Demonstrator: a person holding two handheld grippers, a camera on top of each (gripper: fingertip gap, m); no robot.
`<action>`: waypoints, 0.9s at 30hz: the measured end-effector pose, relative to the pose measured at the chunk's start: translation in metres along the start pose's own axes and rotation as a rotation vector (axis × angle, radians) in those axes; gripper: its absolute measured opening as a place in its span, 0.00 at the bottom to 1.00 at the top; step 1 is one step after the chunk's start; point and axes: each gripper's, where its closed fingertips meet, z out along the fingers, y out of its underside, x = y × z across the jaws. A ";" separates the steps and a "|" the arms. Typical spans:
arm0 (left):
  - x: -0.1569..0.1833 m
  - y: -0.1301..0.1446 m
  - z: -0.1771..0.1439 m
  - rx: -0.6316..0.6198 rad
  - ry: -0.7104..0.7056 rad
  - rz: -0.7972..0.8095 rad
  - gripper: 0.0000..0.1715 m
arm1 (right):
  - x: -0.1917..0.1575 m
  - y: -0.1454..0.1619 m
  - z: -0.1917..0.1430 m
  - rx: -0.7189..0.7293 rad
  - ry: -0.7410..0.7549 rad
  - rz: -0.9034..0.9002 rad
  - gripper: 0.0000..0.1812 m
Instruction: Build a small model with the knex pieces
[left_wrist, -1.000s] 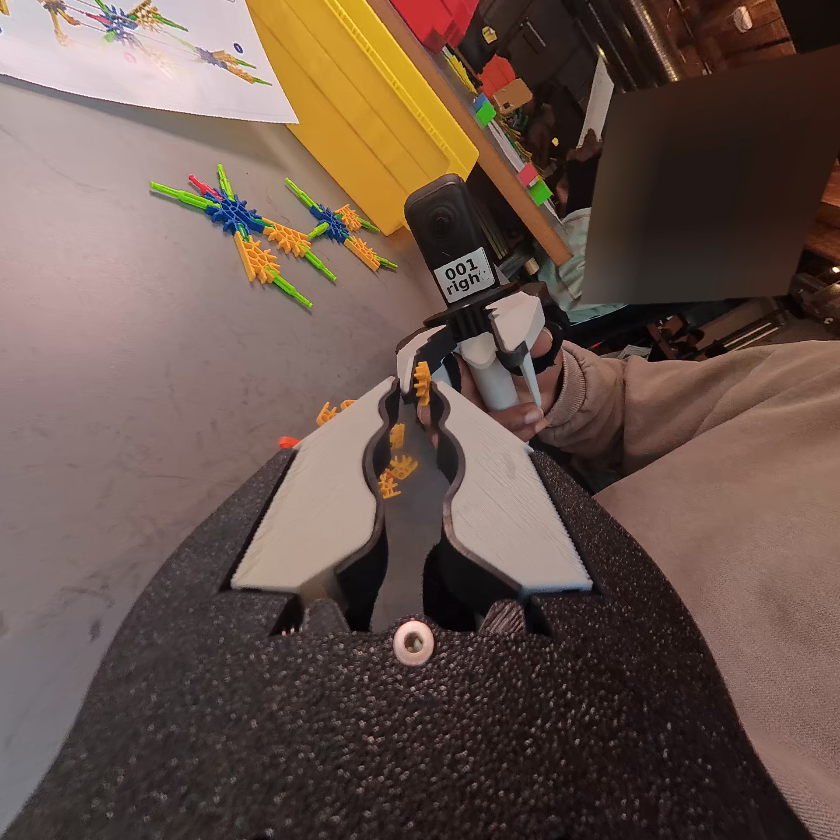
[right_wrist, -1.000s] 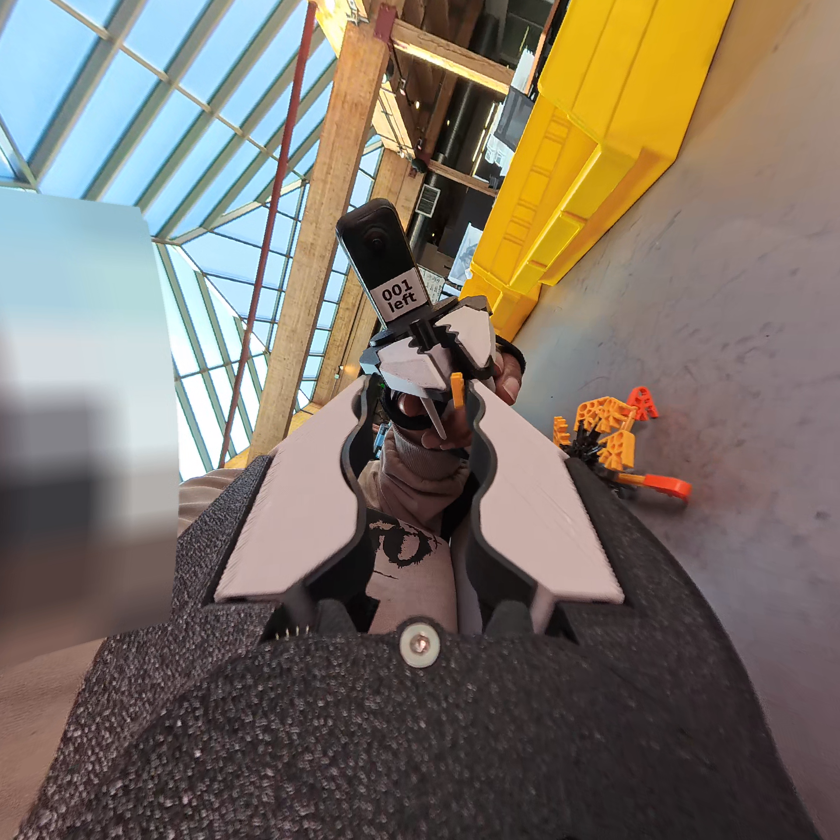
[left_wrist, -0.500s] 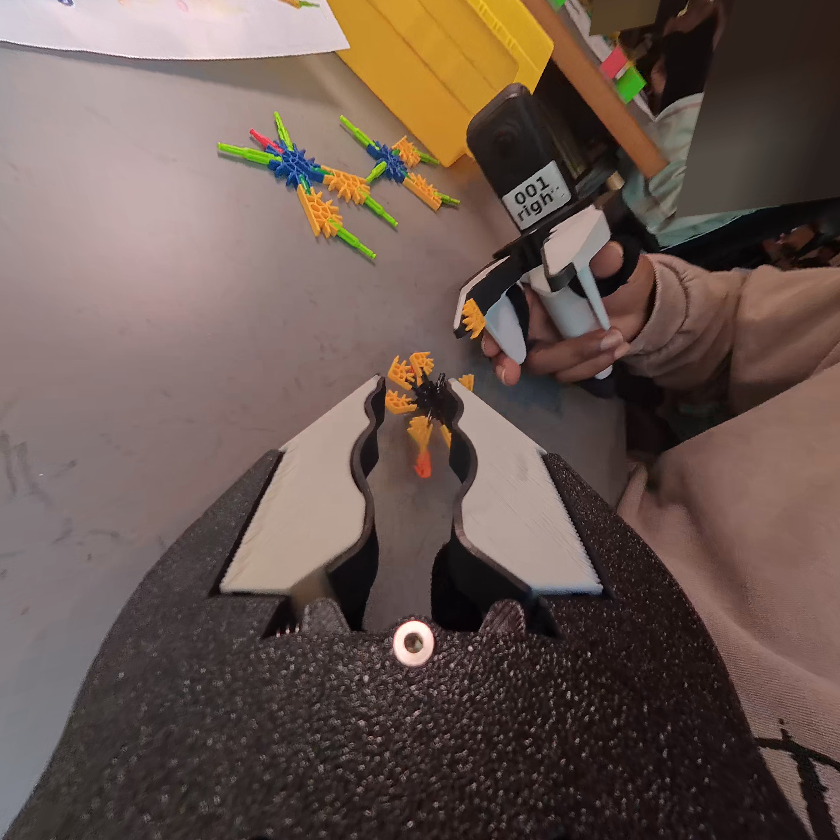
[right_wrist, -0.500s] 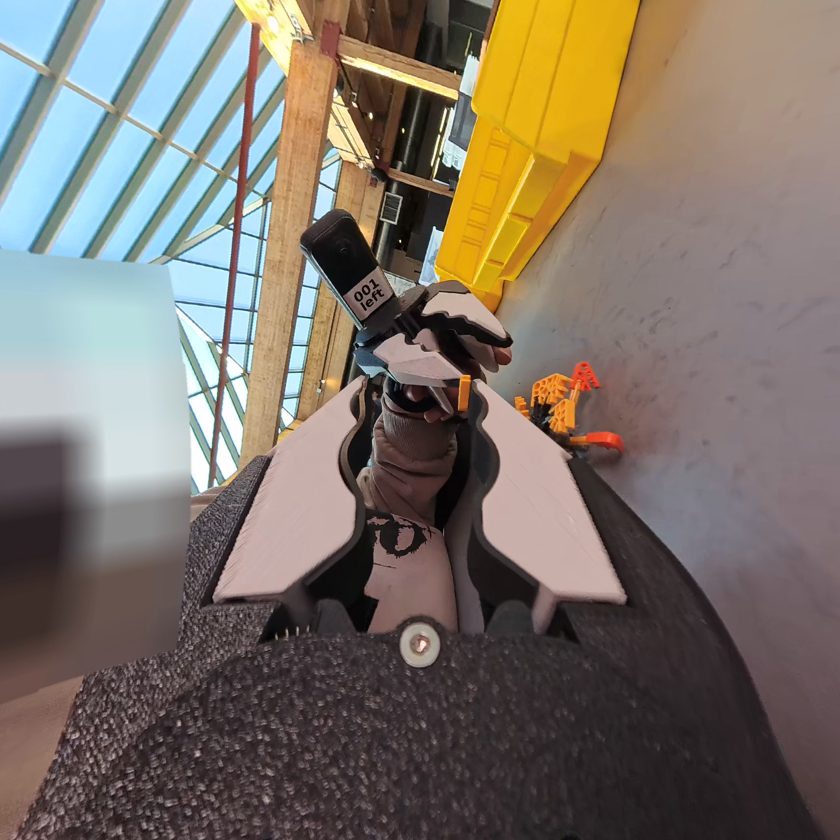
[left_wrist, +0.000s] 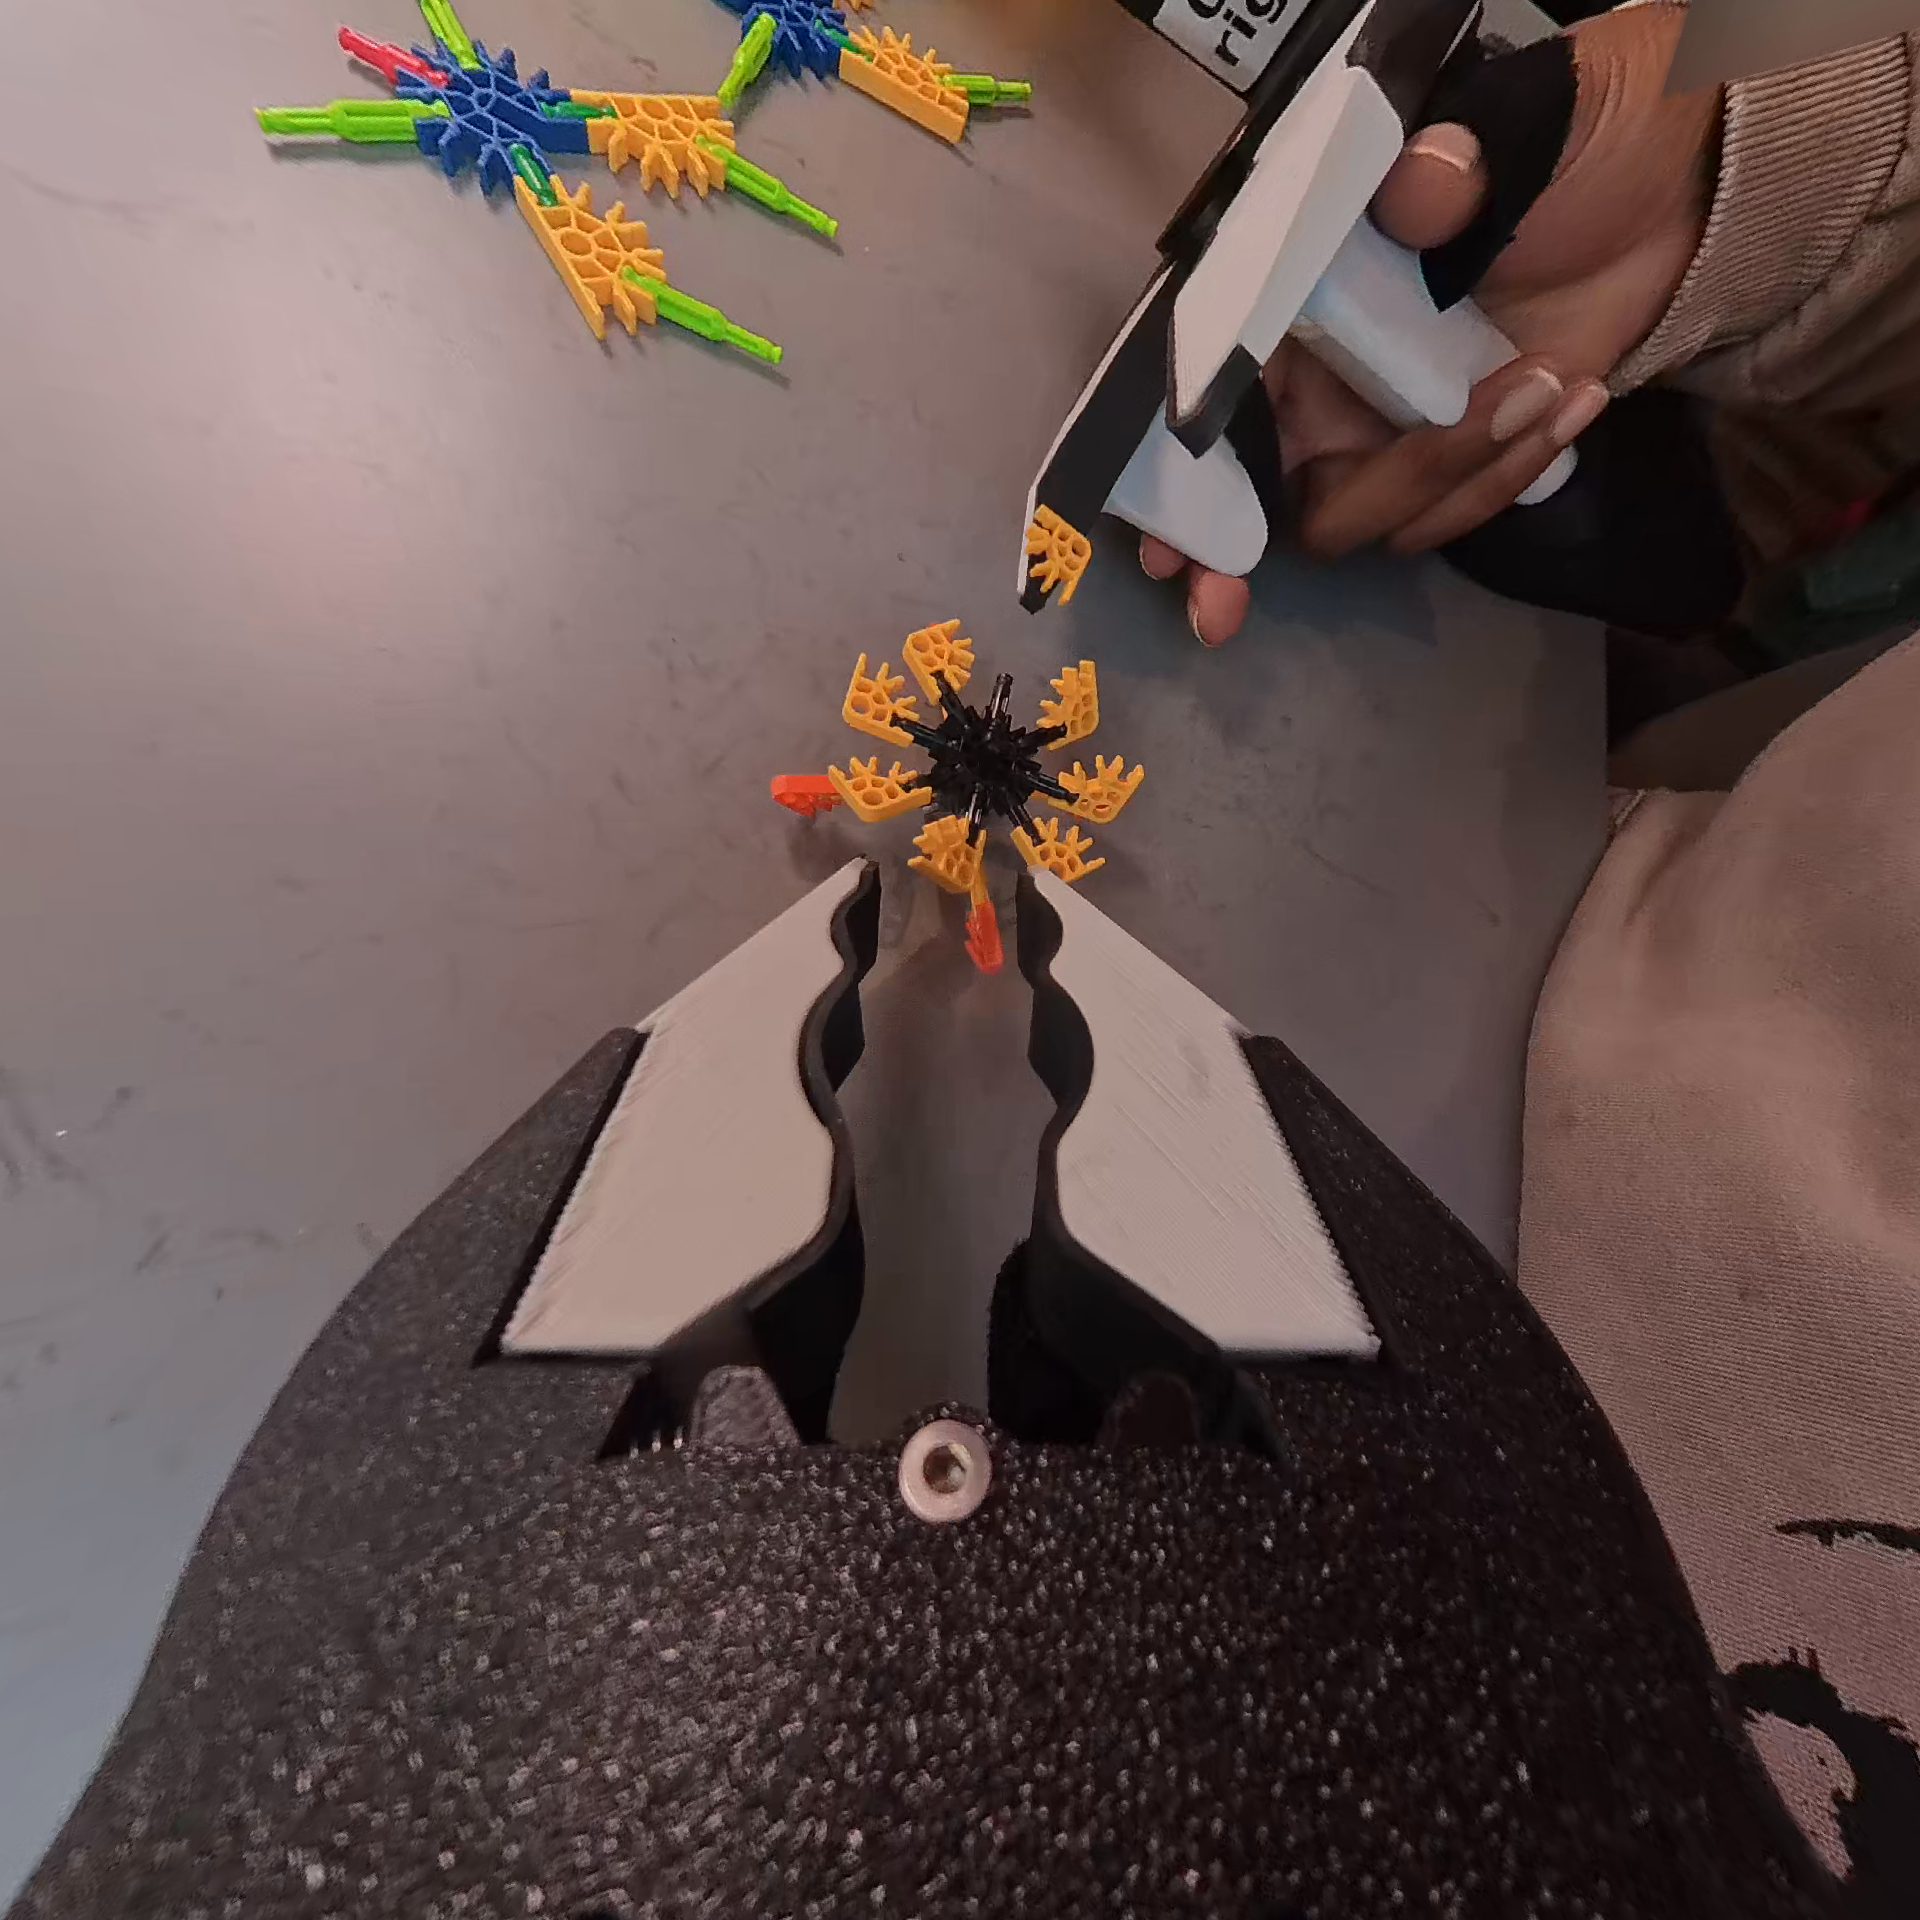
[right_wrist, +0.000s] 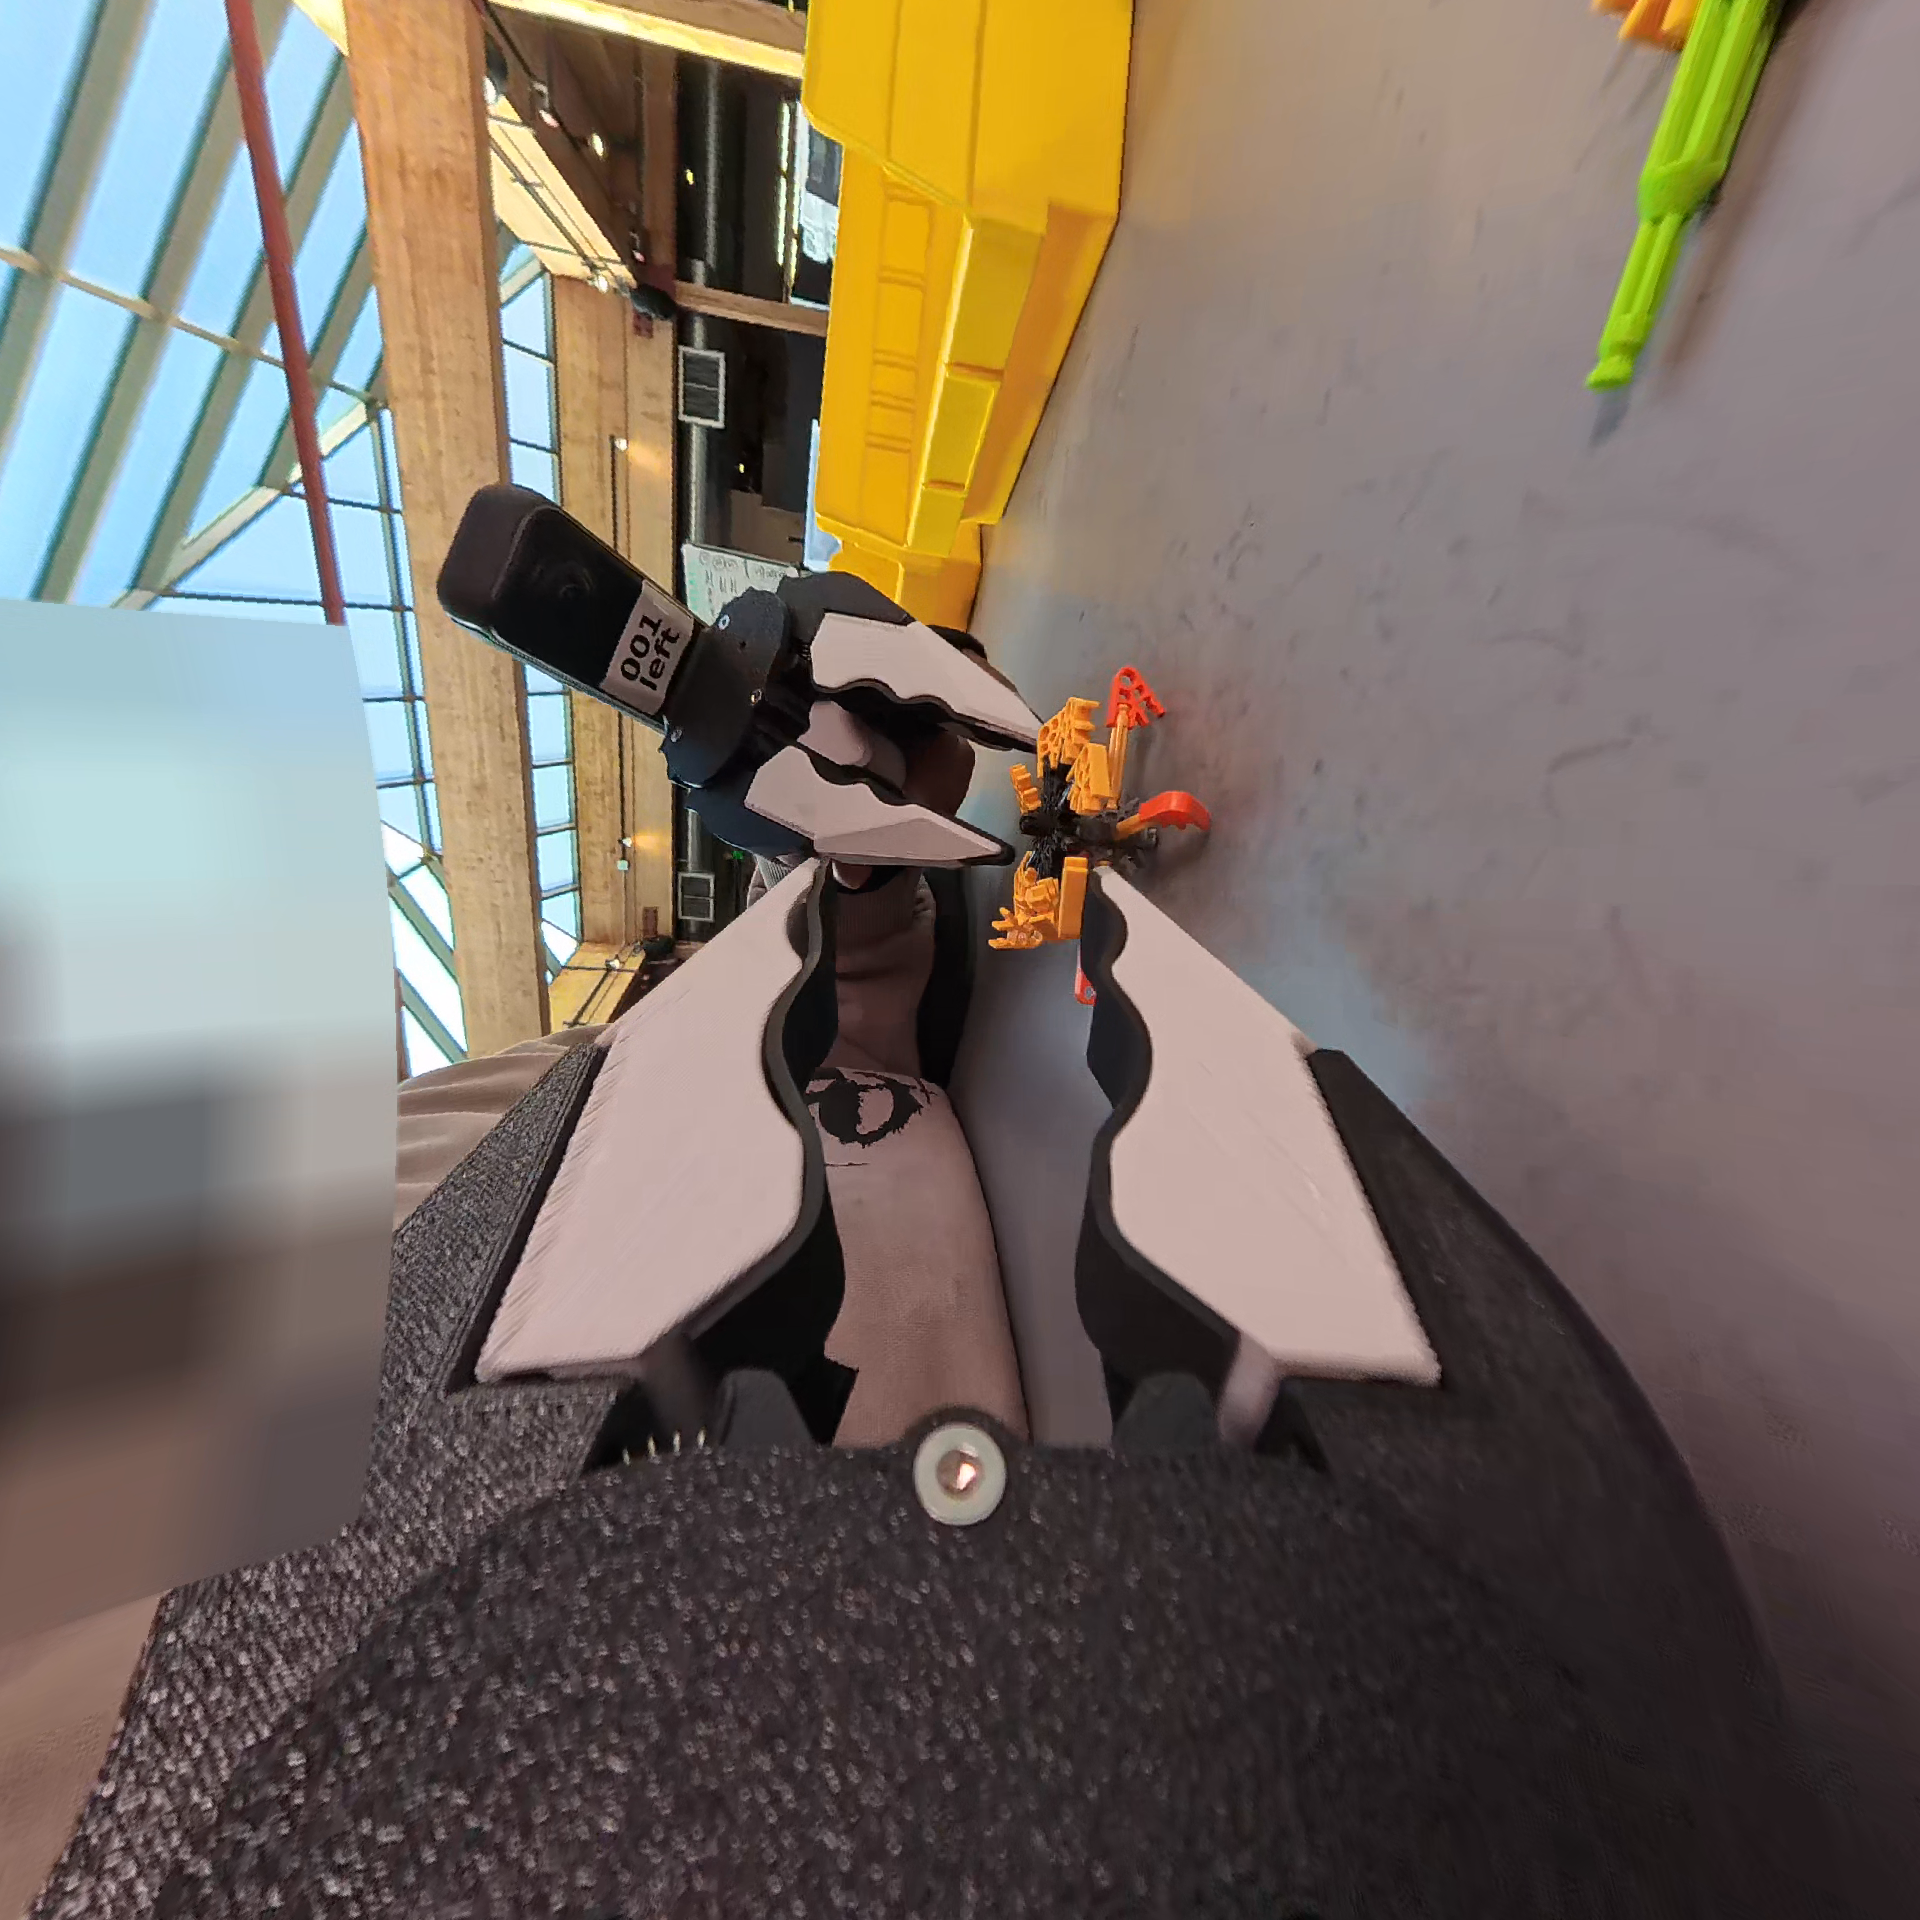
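My left gripper (left_wrist: 948, 878) angled down with jaws parted and empty, my right gripper (left_wrist: 1049, 566) held in a hand (left_wrist: 1455, 343) at upper right, its fingers pinched together at the tips, sleeve (left_wrist: 1787, 239) behind.

The grey bench (left_wrist: 312, 727) lies bare to the left of the left gripper (left_wrist: 951, 883), giving open passage there; straight ahead, the black-hubbed star piece with yellow connectors (left_wrist: 977, 764) sits just beyond its parted jaws, an orange tip (left_wrist: 982, 935) reaching between them; to the right, the right gripper (left_wrist: 1049, 566), holding a yellow connector (left_wrist: 1058, 545), and the person's hand (left_wrist: 1455, 343) close that side, with a narrow gap between connector and star piece; farther ahead-left, two blue, yellow and green assemblies (left_wrist: 561, 125) lie well apart from the star; a yellow bin (right_wrist: 966, 260) walls the bench's far edge.
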 end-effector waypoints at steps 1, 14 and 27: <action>0.000 0.001 0.003 -0.004 0.000 0.003 0.15 | 0.000 0.001 0.002 -0.012 -0.001 0.004 0.25; 0.014 -0.004 0.012 0.051 0.132 -0.037 0.05 | 0.009 0.006 0.010 -0.053 0.054 0.052 0.20; 0.028 -0.005 0.010 0.055 0.306 -0.195 0.02 | 0.011 0.017 0.017 -0.122 0.070 0.027 0.15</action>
